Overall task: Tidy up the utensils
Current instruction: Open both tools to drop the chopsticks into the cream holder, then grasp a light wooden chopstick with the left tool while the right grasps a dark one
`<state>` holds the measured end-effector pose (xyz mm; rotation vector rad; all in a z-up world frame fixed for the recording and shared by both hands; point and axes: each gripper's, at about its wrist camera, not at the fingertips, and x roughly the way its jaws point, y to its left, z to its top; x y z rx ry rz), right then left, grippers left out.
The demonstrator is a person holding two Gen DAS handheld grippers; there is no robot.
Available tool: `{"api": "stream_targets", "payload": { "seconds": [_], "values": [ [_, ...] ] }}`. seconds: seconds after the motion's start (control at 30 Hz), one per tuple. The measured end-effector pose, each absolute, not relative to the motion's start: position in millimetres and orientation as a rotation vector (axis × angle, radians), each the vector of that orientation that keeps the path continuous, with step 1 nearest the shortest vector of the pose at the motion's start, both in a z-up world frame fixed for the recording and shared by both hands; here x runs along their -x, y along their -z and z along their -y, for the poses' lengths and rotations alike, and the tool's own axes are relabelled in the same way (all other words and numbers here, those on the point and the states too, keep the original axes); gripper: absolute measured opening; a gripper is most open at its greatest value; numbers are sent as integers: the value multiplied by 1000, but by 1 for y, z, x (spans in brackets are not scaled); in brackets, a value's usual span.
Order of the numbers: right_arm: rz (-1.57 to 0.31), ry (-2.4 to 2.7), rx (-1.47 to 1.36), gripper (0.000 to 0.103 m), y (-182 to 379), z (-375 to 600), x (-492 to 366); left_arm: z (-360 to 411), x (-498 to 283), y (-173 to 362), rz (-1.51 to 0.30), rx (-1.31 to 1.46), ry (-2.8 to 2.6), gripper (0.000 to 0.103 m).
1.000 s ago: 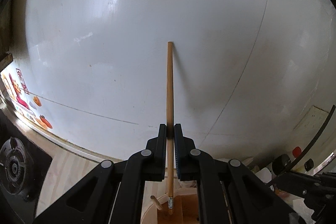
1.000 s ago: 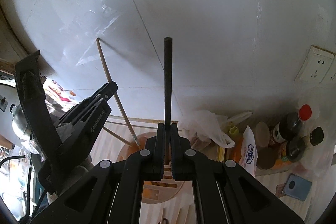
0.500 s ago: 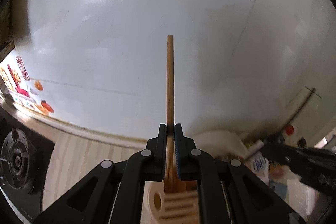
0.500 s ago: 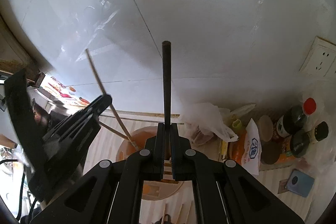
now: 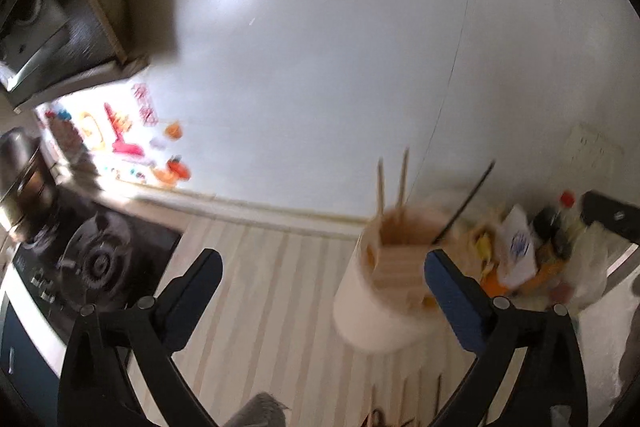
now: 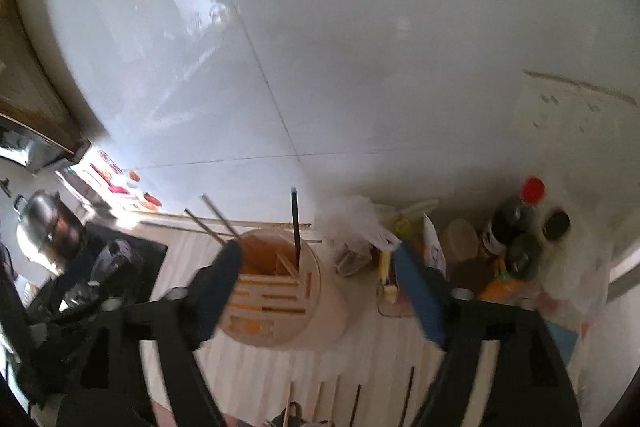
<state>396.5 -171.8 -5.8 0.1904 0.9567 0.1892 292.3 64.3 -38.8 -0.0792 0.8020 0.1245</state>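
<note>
On the pale striped counter (image 5: 280,287) against the white tiled wall stands the round utensil holder (image 6: 280,291), and three chopsticks are already in it: two wooden chopsticks (image 5: 394,183) leaning together at its far side and one black chopstick (image 6: 295,223) upright in the next slot. Both grippers have just been opening; the left gripper (image 5: 320,291) now has its fingers spread wide with nothing between them, the holder showing just inside its right finger, and the right gripper (image 6: 316,287) is likewise spread wide and empty, the holder sitting between its fingers without touching them. So this pair of drops looks finished, but the job is not: more loose chopsticks (image 6: 408,399) lie on the counter at the near edge, waiting to be picked up. Around the holder, a gas stove (image 5: 96,263) with a metal pot (image 6: 40,223) lies to the left, and to the right crowd sauce bottles (image 6: 516,227), a white plastic bag (image 6: 360,223) and small packets. That clutter sits close to the holder's right side and could snag the right gripper on later trips.
</note>
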Motion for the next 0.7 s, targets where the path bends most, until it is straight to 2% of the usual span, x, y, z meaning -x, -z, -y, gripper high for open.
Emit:
{"api": "stream_targets", "payload": {
  "seconds": [0.07,0.23,0.3,0.37,0.43,0.47,0.5,0.57,0.6,0.7],
  "values": [
    [-933,-150,-204,101,12,186,-376,-61,-282,51,-833,73,-128,103],
    [-987,-73,-203,100,53,211,-333,-46,-256,91,-913,43,-190,103],
    [-1041,-43,-187,96,74,220,-323,-41,-248,113,-954,33,-208,103],
    [-1130,-19,-194,65,106,229,-313,-35,-243,139,-1019,19,-220,103],
    [-1218,6,-207,54,138,237,-305,-28,-240,168,-1084,-6,-219,103],
    [-1256,-5,-221,44,154,240,-301,-25,-239,182,-1124,-14,-218,100],
    [-1307,-8,-230,41,171,241,-296,-21,-238,197,-1163,-17,-210,96],
    [-1378,-30,-235,35,197,238,-290,-14,-239,227,-1254,-16,-184,80],
    [-1399,-39,-236,32,206,237,-286,-10,-239,242,-1301,-9,-167,76],
    [-1466,-59,-227,29,234,230,-276,6,-239,277,-1404,-19,-119,71]
  ]
}}
